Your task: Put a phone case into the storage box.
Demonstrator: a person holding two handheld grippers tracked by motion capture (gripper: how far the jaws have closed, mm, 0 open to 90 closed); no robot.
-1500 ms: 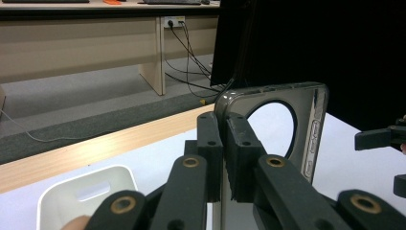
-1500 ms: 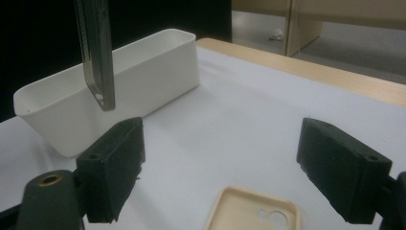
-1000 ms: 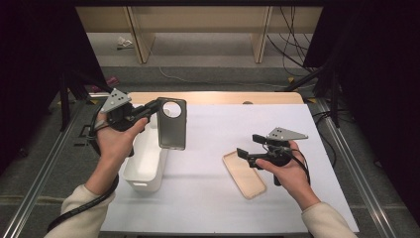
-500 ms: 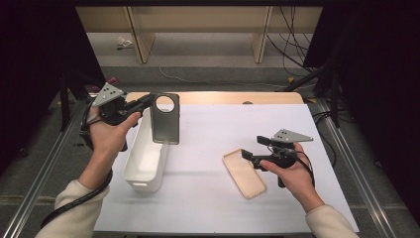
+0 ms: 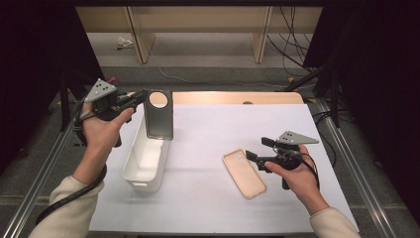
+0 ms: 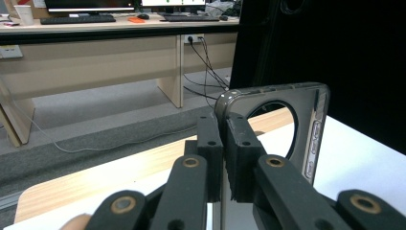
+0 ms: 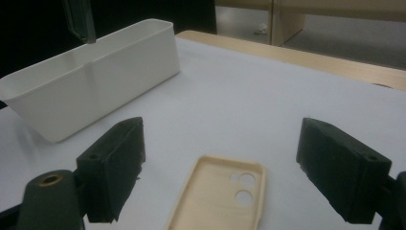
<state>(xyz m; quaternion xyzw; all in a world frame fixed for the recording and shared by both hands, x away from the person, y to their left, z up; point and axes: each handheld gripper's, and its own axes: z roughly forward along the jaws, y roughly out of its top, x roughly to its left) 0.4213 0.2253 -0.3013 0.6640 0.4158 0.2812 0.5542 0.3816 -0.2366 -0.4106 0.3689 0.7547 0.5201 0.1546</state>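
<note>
Grey case [image 5: 159,115] is clamped in my left tongs [image 5: 140,97] above the bin [image 5: 143,163]; my right tongs [image 5: 253,158] gape over the beige case [image 5: 243,173]

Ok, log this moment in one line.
left gripper: shut on dark case, above white bin | right gripper: open, before beige case

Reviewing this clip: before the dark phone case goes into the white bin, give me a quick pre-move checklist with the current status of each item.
1. Left gripper clamped on the dark phone case: ok.
2. Case hangs above the white bin: ok.
3. Bin upright, opening free: ok; its floor: cannot tell.
4. Right gripper open, nothing held: ok.
5. Beige phone case flat on the white table cover, apart from the bin: ok.
</note>
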